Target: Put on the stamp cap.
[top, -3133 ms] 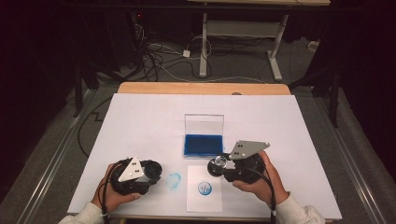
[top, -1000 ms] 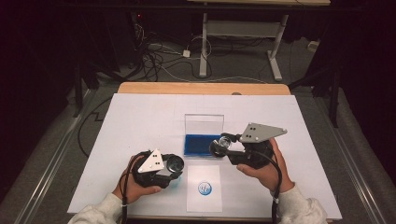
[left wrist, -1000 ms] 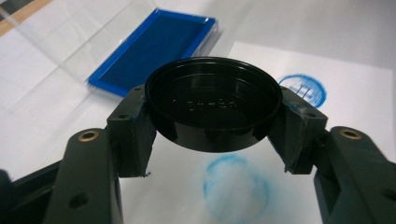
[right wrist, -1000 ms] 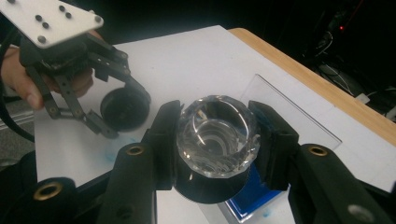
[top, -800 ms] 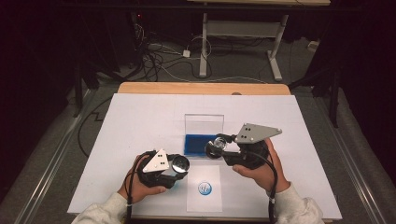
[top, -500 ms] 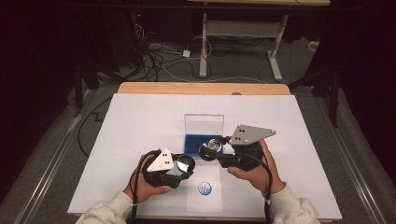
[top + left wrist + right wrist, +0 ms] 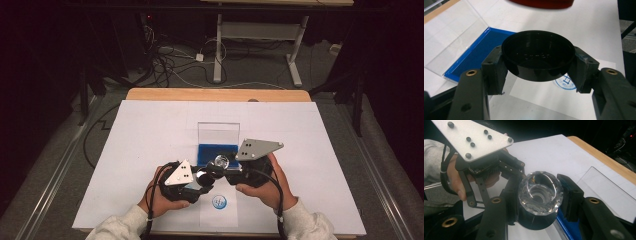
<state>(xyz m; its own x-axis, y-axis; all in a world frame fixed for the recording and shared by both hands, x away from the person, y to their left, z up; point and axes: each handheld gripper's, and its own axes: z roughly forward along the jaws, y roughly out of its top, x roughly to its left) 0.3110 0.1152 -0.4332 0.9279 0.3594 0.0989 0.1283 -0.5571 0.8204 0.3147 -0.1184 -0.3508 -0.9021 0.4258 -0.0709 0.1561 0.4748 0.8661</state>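
Left gripper clamped on a black round cap, pads pressed against its two sides, open hollow facing up and toward the camera in the left gripper view. Cap shallow, wider than deep, its axis tilted a little toward the lens; faint raised lettering inside, too dim to read. Lower wall of the cap dark against the jaws, its base not visible.

Right gripper clamped on a clear faceted glass piece, round and cut like a crystal knob or stopper, with a black cylindrical part beneath it. Glass face turned toward the camera in the right gripper view, axis running roughly along the jaws. Bottom of the black part cut off by the frame's lower edge; whether glass and black part are one piece cannot be told.

Both things held in the air above the white tabletop, close together near the middle front, in the high view just in front of a blue tray with a clear upright lid. Cap and glass piece tiny and partly covered by the grey plates there, so touching or apart cannot be judged. Below them, a white sheet with a blue round mark. Blurred red shape at the top edge of the left gripper view, unidentifiable.
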